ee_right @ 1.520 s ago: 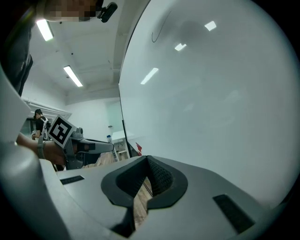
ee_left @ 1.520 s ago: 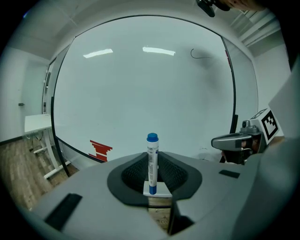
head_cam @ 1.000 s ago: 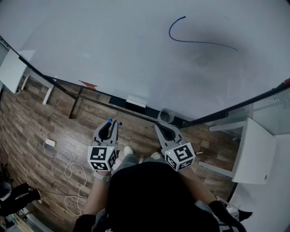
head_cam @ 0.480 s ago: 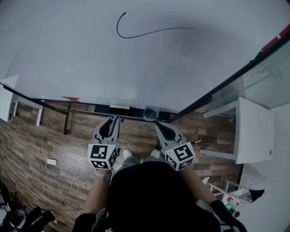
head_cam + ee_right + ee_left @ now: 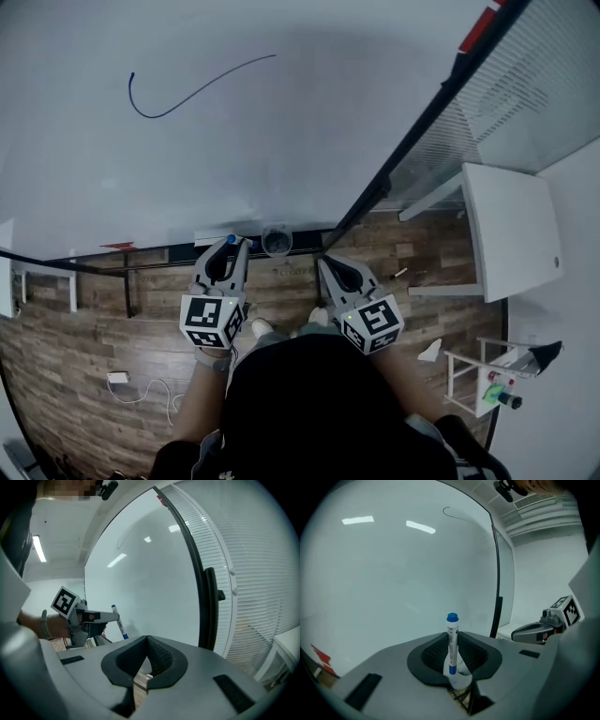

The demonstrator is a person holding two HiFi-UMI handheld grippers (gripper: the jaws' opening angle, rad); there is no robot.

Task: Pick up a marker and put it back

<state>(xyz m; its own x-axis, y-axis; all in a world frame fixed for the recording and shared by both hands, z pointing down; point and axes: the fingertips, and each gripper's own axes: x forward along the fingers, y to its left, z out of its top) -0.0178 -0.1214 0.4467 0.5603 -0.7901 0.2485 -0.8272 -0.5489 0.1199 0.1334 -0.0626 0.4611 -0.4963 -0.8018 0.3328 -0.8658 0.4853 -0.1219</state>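
Left gripper (image 5: 231, 251): jaws drawn in narrow and clamped on a white whiteboard marker with a blue cap (image 5: 452, 644). The marker stands upright between the ribbed black pads (image 5: 433, 651), which press its lower barrel from both sides. The blue cap end sticks up clear above the jaws, and a blue band shows low on the barrel. From the right gripper view the same marker (image 5: 119, 623) projects from the left gripper's tip (image 5: 116, 618), tilted slightly, cap uppermost, just in front of the large white whiteboard (image 5: 150, 588). Right gripper (image 5: 328, 266): jaws together, the pad faces (image 5: 157, 656) meeting at their front edge with nothing held between them. Only wood-plank floor (image 5: 94, 319) and a pale strip show through the slot beneath. In the head view both grippers are held side by side, near each other but not touching, pointing at the lower edge of the whiteboard (image 5: 281, 141). A small clear round cup (image 5: 277, 241) sits on the ledge there, between the two gripper tips and slightly beyond them. The marker's cap (image 5: 232, 240) lies just left of that cup. A thin curved blue line (image 5: 187, 89) is drawn on the board, well apart from the marker.
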